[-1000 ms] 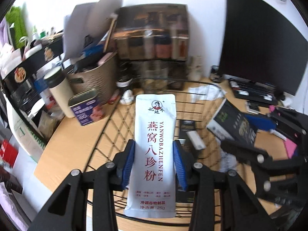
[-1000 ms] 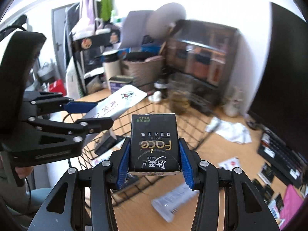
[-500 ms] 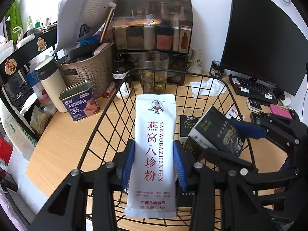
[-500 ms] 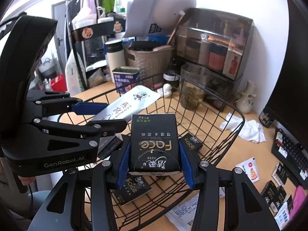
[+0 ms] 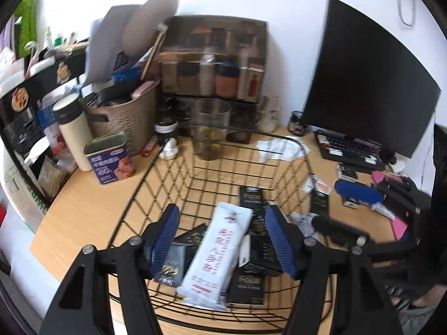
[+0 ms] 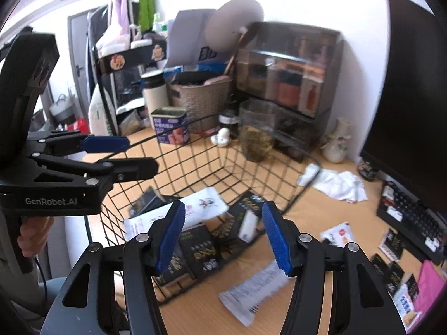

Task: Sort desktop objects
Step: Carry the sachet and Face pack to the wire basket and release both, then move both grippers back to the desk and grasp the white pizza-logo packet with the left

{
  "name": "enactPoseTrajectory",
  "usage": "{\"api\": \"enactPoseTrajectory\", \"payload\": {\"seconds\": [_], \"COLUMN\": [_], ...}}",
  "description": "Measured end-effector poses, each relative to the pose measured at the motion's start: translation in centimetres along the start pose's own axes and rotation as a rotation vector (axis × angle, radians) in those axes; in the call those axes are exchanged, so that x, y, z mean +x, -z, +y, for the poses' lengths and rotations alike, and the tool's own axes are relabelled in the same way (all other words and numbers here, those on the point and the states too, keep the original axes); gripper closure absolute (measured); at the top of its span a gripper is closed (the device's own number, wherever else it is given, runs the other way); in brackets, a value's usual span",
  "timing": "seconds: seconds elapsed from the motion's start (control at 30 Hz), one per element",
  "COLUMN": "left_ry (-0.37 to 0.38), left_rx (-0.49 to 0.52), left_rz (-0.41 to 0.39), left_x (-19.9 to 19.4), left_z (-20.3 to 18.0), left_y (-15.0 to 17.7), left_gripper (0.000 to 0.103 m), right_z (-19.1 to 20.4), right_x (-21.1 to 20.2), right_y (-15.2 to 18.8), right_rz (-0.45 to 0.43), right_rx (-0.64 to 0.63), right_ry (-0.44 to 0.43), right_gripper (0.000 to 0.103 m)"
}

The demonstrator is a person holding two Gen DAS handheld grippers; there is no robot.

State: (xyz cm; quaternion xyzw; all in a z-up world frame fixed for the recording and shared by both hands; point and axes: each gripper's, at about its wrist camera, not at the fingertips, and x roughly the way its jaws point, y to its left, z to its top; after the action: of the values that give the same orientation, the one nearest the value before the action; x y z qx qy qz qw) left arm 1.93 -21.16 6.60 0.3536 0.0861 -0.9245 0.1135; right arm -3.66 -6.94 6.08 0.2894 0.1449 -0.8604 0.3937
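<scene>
1. Cluttered wooden desk (image 5: pixel 83 212) against a white wall; black wire basket (image 5: pixel 167 167) sits mid-desk, both grippers above its near edge.
2. Left gripper (image 5: pixel 222 240): jaws opening, blue pads spread. White sachet (image 5: pixel 218 254) lies between them in the left wrist view, but no pad touches it; it rests on the dark packs on the basket floor.
3. Right gripper (image 6: pixel 223 236): jaws opening, pads spread, gripping nothing. Black tissue pack (image 6: pixel 202 251) lies below in the basket, among other black packs.
4. Only the right wrist view shows the left gripper side-on (image 6: pixel 106 153), over the basket's left rim, with a hand (image 6: pixel 30 237) on its handle. Also only there: a receipt (image 6: pixel 251 293) on the desk outside the basket's near corner, a pink item (image 6: pixel 427 284) and small sachets at far right, and a doorway at far left.
5. Only the left wrist view shows the right gripper from the side (image 5: pixel 357 209), blurred, by the basket's right rim.
6. Both views: blue tin can (image 5: pixel 111 159), woven bin (image 5: pixel 125 117), glass jar (image 5: pixel 211 131), dark cabinet (image 5: pixel 215 58), monitor (image 5: pixel 363 83), keyboard (image 5: pixel 349 149), crumpled tissue (image 6: pixel 338 184).
7. Motion blur in both views; pack print mostly unreadable.
</scene>
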Motion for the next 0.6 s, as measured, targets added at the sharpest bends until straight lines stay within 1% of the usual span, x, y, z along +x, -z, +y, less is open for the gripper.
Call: {"api": "enactPoseTrajectory", "payload": {"seconds": [0.07,0.13,0.27,0.33,0.4,0.47,0.6], "left_ry": [0.006,0.028,0.088,0.139,0.200,0.227,0.273], "left_rx": [0.027,0.053,0.099,0.122,0.196,0.268,0.402], "left_rz": [-0.004,-0.003,0.003,0.022,0.052,0.071,0.144], "left_x": [-0.5,-1.0,-1.9,-2.1,-2.4,-2.6,-1.9], "left_z": [-1.1,-2.2,-5.0,-7.1,-10.0,-12.6,-17.6], "left_y": [0.0,0.1,0.3,1.0,2.2,3.6,6.8], "left_gripper": [0.034,0.034,0.033,0.033,0.033,0.033,0.033], "right_z": [-1.2,-2.4,-4.9,-6.1,-6.9,-7.7,-8.8], "right_x": [-1.6,-3.2,-6.4,-7.9,-9.0,-10.1,-11.9], "right_y": [0.3,0.8,2.7,4.0,5.6,7.8,12.5], "right_rz": [-0.014,-0.024,-0.034,-0.027,-0.012,0.020,0.099], "right_rx": [0.013,0.025,0.060,0.084,0.103,0.123,0.165], "right_ry": [0.030,0.063,0.125,0.155,0.180,0.202,0.254], "right_gripper": [0.046,0.046,0.046,0.046,0.046,0.046,0.046]}}
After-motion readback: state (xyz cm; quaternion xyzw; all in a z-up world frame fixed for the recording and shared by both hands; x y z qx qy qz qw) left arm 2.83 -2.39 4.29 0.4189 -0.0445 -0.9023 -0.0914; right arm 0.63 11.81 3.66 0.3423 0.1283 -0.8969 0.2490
